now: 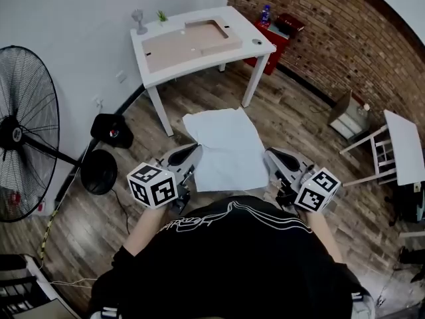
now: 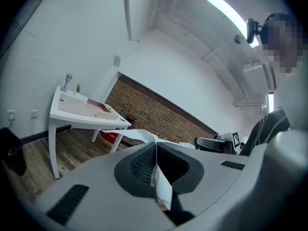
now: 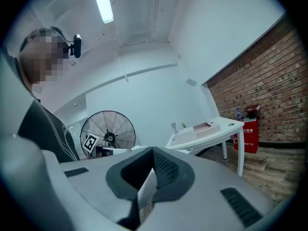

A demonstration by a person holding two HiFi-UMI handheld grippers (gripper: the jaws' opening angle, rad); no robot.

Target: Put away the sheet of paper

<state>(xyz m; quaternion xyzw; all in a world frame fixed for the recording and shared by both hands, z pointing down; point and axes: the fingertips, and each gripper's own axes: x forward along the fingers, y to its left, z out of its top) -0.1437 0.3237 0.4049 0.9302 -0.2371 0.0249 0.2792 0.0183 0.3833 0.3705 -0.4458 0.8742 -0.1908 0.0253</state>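
The left gripper (image 2: 156, 163) has its jaws closed on a near corner of the sheet of paper (image 1: 226, 148), and the right gripper (image 3: 151, 178) is clamped on the other near corner the same way. The sheet hangs between them in front of the person, its far edge sagging toward the wooden floor (image 1: 295, 121). The carrying step seems to be in hand. Next the paper must be taken to the white table (image 1: 247, 33) ahead and laid flat, with both grips kept even so it does not crumple. A brown piece (image 1: 189, 42) on the table may be a shallow tray. A standing fan (image 1: 16, 138) is at the left, a brick wall (image 1: 345, 38) at the right.
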